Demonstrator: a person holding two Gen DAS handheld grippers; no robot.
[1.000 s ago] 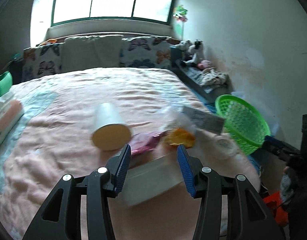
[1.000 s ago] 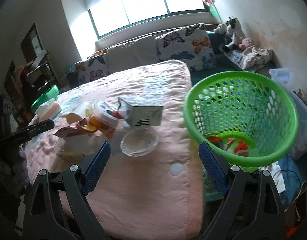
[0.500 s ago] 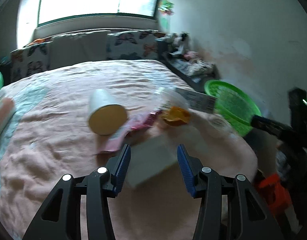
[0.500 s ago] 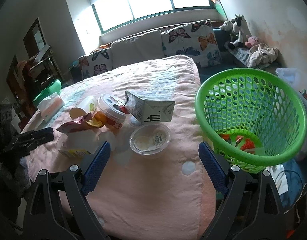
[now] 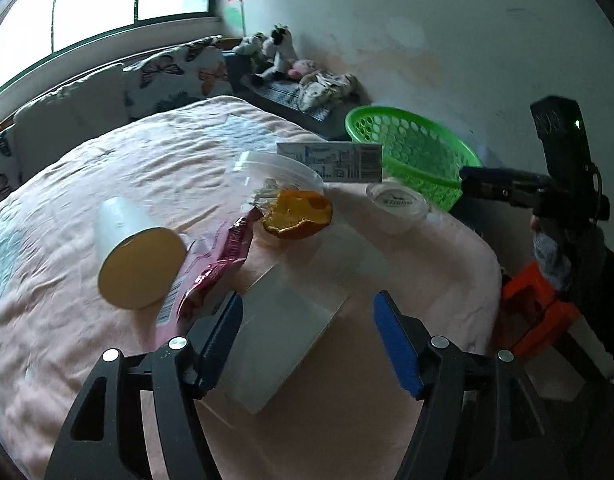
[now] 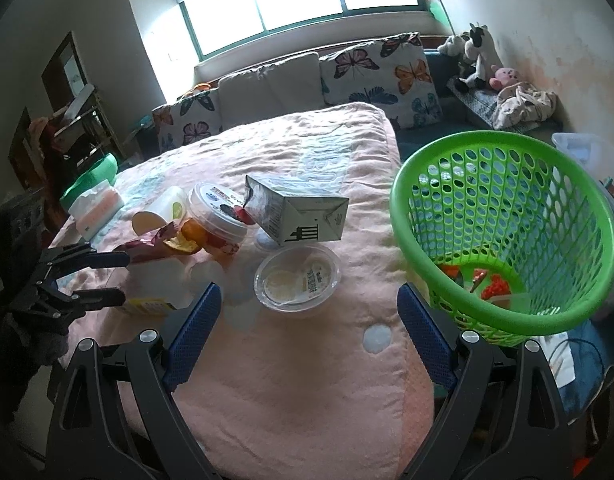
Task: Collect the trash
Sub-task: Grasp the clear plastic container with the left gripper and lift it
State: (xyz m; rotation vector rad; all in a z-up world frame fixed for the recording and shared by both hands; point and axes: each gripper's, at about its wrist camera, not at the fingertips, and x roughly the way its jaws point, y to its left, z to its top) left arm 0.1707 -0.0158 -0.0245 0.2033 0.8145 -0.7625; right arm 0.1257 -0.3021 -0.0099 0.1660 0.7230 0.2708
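Left wrist view: the left gripper (image 5: 307,332) has just spread its jaws around the translucent plastic tub (image 5: 283,336) on the pink bedspread (image 5: 67,320); no pinch yet, so pickup is probably next.

Right wrist view: the right gripper (image 6: 307,320) hangs spread, empty. The green basket (image 6: 507,168) holds red scraps.

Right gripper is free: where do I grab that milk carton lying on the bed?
Grip the milk carton across its flat long sides at mid-body, coming down from above. It lies on its side, and the clear tub crowds the near face, so avoid approaching from the front.
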